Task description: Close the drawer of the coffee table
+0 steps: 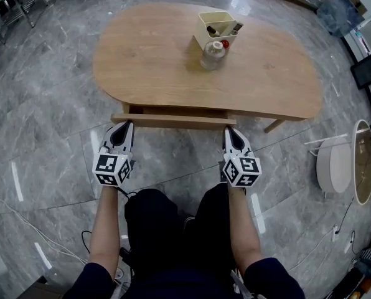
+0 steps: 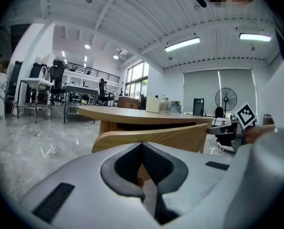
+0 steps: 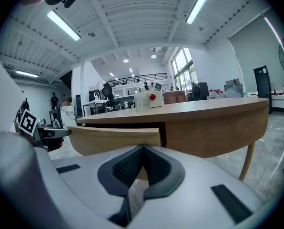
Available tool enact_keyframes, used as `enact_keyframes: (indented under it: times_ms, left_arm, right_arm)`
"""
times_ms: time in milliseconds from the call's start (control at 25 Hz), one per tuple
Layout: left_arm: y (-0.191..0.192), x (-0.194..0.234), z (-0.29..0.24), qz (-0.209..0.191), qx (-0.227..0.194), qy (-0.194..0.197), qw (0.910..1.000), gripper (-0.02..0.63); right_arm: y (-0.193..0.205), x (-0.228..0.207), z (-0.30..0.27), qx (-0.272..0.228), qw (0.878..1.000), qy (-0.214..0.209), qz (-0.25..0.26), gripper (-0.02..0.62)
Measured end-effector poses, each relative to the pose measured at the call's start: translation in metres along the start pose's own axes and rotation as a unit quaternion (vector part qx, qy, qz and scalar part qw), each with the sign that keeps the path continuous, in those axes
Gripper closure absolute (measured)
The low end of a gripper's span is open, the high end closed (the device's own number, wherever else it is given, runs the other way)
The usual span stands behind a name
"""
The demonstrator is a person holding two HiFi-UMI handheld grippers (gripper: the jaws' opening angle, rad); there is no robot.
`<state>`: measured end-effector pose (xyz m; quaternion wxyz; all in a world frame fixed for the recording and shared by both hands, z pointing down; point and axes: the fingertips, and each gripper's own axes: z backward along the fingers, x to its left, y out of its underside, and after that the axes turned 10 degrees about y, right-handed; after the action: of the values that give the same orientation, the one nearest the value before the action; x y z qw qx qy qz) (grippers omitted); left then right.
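The oval wooden coffee table has its drawer pulled out a short way; the drawer front sticks out beyond the near edge. My left gripper is shut, with its tip at the left end of the drawer front. My right gripper is also shut, its tip at the right end of the drawer front. Neither holds anything. Whether the tips touch the wood I cannot tell. In the gripper views, the left gripper and the right gripper have their jaws together.
A cream box and a clear jar with a red cap stand on the tabletop. A white round side table is on the floor at the right. Cables lie at the left. The person's legs are below the grippers.
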<state>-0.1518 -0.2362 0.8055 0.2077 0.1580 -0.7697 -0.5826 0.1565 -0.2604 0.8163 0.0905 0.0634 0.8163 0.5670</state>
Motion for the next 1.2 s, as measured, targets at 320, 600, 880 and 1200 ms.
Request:
enact_keyframes:
  times_ms: [320,600,880,1200]
  left_arm:
    - [-0.001,0.006,-0.007,-0.004,0.005,-0.009,0.9999,0.581]
    - [0.001,0.011,-0.013,-0.003,0.006,-0.011,0.9999,0.581]
    - [0.003,0.02,-0.025,0.008,0.012,-0.013,0.9998,0.581]
    - [0.001,0.028,-0.038,0.015,-0.005,-0.007,0.9998,0.581]
  right_arm:
    - [-0.004,0.0,-0.009,0.003,1.0,-0.004,0.001,0.569]
    - [-0.006,-0.001,-0.015,0.001,1.0,-0.002,-0.002,0.569]
    - [-0.011,-0.003,-0.029,-0.002,1.0,0.004,0.003,0.569]
    - [-0.016,-0.006,-0.043,-0.007,1.0,0.005,0.0,0.569]
